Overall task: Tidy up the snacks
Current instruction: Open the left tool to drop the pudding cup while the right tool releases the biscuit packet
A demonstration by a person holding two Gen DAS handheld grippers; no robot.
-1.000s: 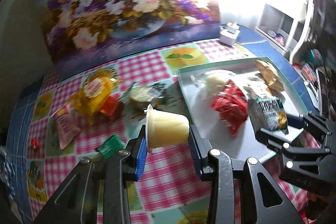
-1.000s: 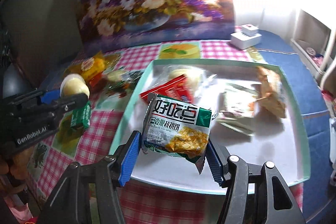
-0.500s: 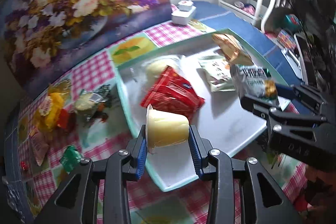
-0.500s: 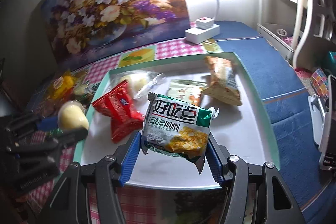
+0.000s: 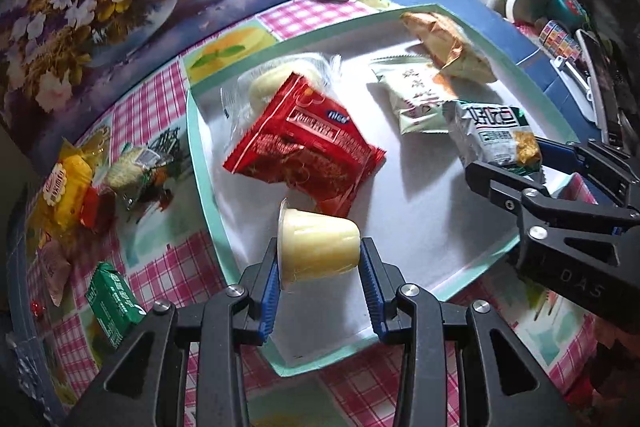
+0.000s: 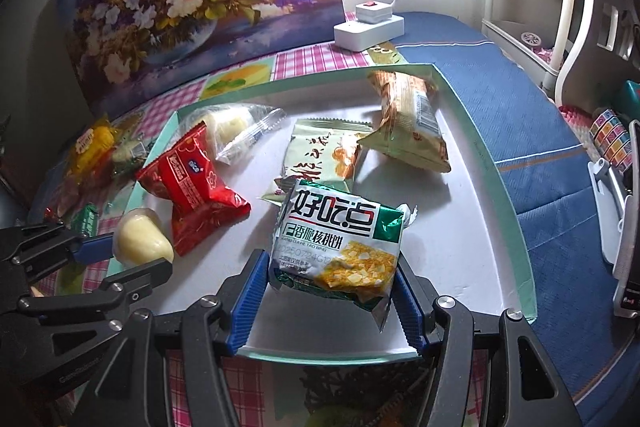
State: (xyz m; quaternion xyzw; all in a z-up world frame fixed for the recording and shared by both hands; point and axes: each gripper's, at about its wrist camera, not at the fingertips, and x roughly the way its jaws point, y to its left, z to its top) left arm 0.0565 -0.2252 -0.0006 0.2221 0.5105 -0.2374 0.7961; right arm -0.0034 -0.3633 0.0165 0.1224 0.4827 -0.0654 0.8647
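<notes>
Left hand-held gripper point(image 5: 319, 269) clamps a jelly cup point(image 5: 316, 247) over the tray's point(image 5: 200, 163) near corner, right hand-held gripper point(image 6: 332, 293) grips a biscuit pack point(image 6: 338, 239) above the tray floor.

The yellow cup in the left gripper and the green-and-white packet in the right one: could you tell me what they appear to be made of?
The yellow cup looks like thin translucent plastic, smooth and slightly glossy: the pale filling shows through its wall, and a flat rim flares at one end. The green-and-white packet looks like printed plastic film, perhaps foil-lined: it is shiny and creased, with crimped end seals.
</notes>
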